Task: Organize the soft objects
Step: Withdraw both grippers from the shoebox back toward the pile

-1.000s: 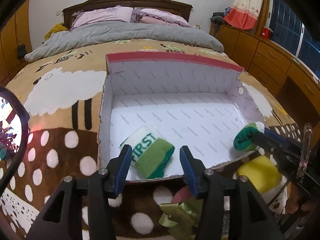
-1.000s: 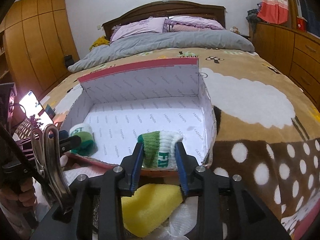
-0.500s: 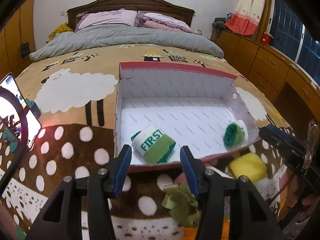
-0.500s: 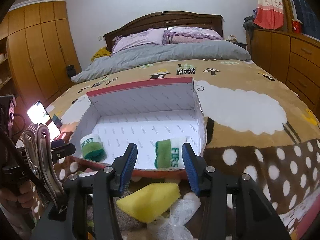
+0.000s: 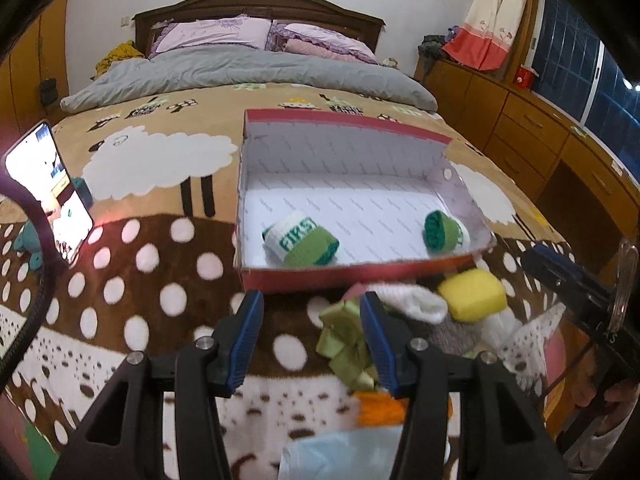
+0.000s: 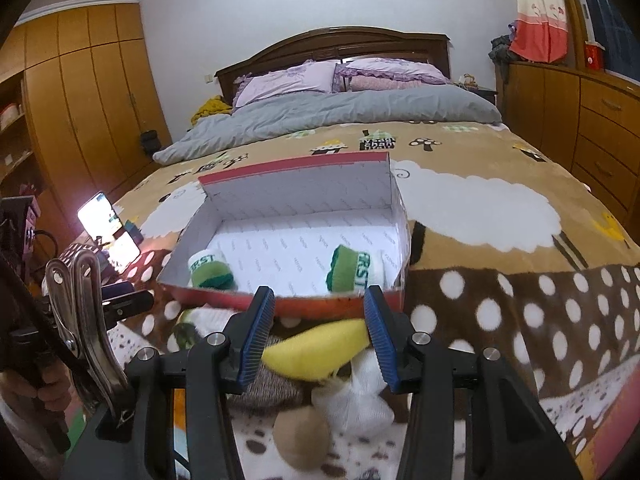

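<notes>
Bedroom, patterned blanket (image 5: 132, 264). Left gripper (image 5: 311, 334) and right gripper (image 6: 319, 330) both parted, holding nothing. Beyond, two rolled socks (image 5: 301, 239) (image 5: 445, 232) in red box (image 5: 360, 274). Nearer pile blurred, partly hidden behind fingers (image 6: 378, 334).

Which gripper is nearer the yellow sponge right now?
Right. The right gripper hangs open just above the yellow sponge. The left gripper is off to the sponge's left, over the green ribbon.
</notes>
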Tool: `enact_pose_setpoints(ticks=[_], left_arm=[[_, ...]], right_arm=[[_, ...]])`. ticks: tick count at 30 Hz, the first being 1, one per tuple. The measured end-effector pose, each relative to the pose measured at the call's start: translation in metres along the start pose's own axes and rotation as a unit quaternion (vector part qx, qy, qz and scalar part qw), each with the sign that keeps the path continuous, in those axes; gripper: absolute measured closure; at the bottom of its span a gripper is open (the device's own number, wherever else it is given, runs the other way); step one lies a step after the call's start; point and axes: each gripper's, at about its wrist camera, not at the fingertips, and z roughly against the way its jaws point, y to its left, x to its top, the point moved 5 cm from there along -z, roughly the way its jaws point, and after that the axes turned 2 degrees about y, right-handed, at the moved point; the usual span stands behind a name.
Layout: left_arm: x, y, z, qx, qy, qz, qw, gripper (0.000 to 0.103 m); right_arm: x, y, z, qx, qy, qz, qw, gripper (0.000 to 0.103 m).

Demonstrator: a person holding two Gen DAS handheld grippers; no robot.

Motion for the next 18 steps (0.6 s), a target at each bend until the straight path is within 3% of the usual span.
enact_pose_setpoints(ticks=[15, 18], left_arm=[[-0.053, -0.007, 0.022, -0.026, 0.031, -0.016, 0.9990, 0.050], [-0.064, -0.011, 0.029, -0.035, 0.037, -0.019, 0.9985, 0.044]], right_arm=[[-0.053, 0.006, 0.036, -0.007, 0.025, 0.005, 1.000, 0.055], [-0.061, 0.004, 0.044, -0.016, 0.027, 0.005, 0.999, 0.055]])
